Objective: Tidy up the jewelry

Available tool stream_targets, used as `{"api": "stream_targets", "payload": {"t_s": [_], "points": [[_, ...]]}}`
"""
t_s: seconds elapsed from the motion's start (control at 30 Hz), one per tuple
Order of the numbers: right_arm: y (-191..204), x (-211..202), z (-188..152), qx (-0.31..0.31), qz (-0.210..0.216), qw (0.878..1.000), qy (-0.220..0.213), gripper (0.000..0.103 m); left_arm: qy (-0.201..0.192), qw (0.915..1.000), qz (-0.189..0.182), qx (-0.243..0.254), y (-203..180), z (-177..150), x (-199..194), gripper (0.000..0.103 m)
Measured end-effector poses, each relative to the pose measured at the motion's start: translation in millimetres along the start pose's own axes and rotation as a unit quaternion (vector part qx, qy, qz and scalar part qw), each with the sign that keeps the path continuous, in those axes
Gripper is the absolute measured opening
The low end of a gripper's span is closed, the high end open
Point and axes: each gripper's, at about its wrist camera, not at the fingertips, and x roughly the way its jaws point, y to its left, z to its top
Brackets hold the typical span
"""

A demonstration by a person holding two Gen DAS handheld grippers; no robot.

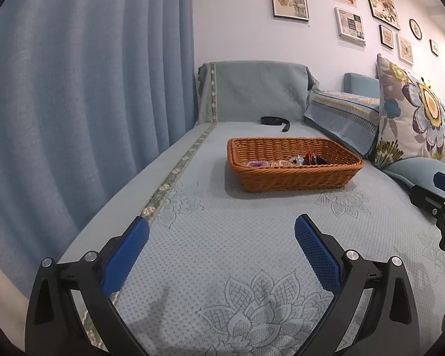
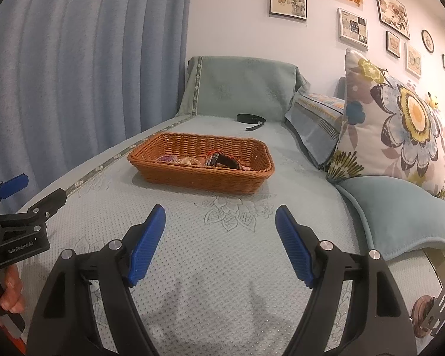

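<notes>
A: Woven wicker, orange-brown: that's the basket (image 1: 293, 175) sitting on the pale green sofa cover (image 1: 222, 252), ahead of both tools.

B: And the jewelry?

A: Inside the basket, toward its near side: a pile of jewelry (image 2: 192, 160) with pinkish and pearly beads on the left and something dark, like a strap or band, on the right. Too small to name each piece.

B: The left tool?

A: The left tool (image 1: 222, 235) hovers over the cover with its blue pads spread wide, nothing between them. The right tool (image 2: 221, 222) is the same, pads wide apart and gripping nothing.

B: Anything else on the sofa?

A: A black strap (image 1: 274, 121) lies beyond the basket, near the draped backrest. A floral cushion (image 2: 400, 124) leans at the right, and a blue curtain (image 1: 89, 89) hangs at the left.
</notes>
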Motion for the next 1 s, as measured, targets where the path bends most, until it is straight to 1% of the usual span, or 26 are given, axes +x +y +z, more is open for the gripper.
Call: {"api": "stream_targets", "payload": {"t_s": [1.0], "points": [[0.0, 0.5, -2.1, -0.006, -0.003, 1.000, -0.001, 0.073, -0.004, 0.9999, -0.002, 0.010, -3.6, -0.9, -3.0, 0.095]]}}
